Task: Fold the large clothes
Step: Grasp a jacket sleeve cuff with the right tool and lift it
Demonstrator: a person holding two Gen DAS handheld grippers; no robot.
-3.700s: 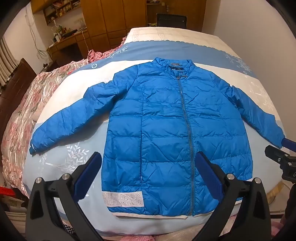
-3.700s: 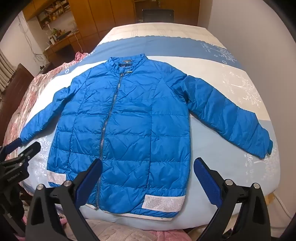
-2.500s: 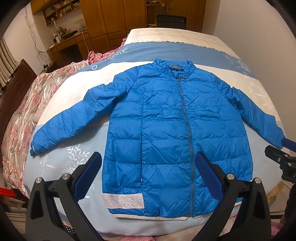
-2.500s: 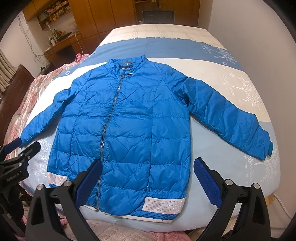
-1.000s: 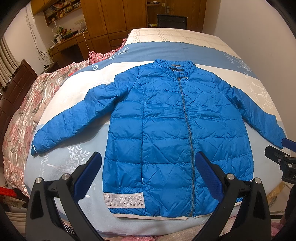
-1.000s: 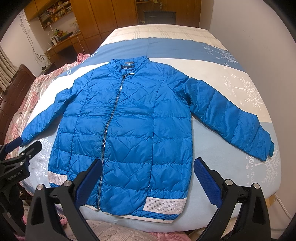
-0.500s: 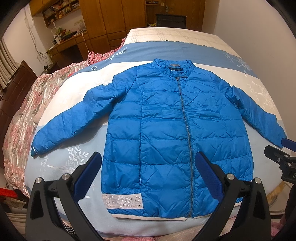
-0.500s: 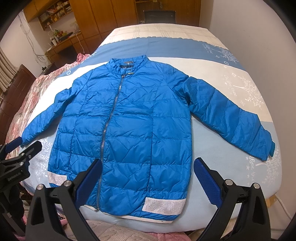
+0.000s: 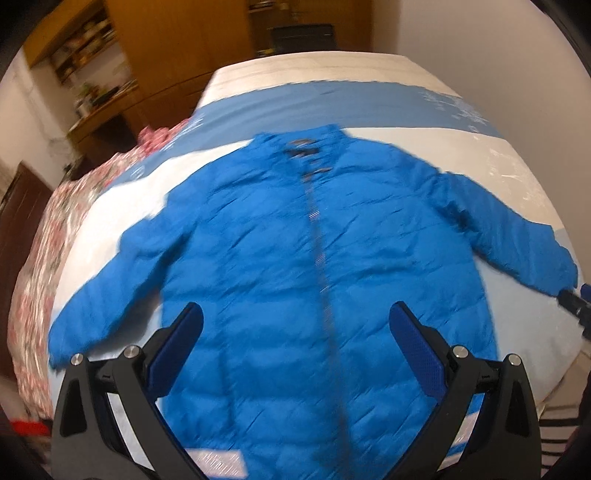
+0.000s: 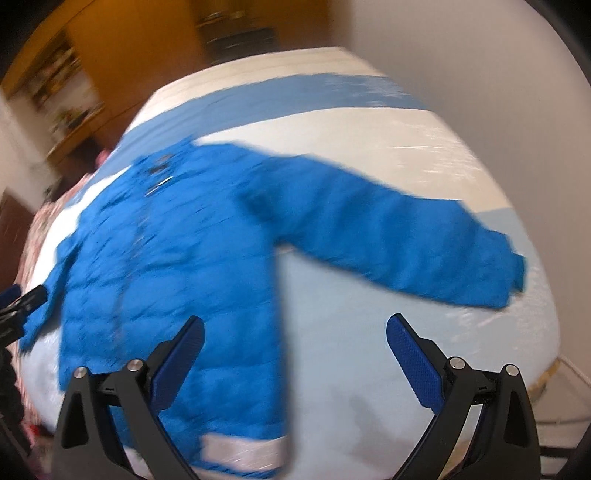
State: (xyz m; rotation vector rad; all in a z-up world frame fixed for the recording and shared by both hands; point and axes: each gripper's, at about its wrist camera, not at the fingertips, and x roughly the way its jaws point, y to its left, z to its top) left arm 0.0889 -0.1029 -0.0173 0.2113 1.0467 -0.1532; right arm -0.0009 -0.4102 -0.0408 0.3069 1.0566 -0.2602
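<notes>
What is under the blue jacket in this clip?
The blue puffer jacket lies spread flat on a bed cover banded in blue, white and pale blue. The cover directly beneath the jacket is hidden. Nothing lies on top of it.

Bed cover [image 9: 424,110]: bands of cream, mid blue, white and pale blue, with a faint white print on the blue band; it is blurred in both views.
Floral quilt [image 9: 40,254]: pink and white, bunched along the bed's left side.
Wooden cabinets [image 9: 177,48]: brown, beyond the head of the bed.
Shelves [image 9: 79,44]: cluttered, contents too blurred to name.
Wall [image 9: 480,48]: plain white, along the bed's right side.
Dark chair back [image 9: 301,35]: beyond the bed.
</notes>
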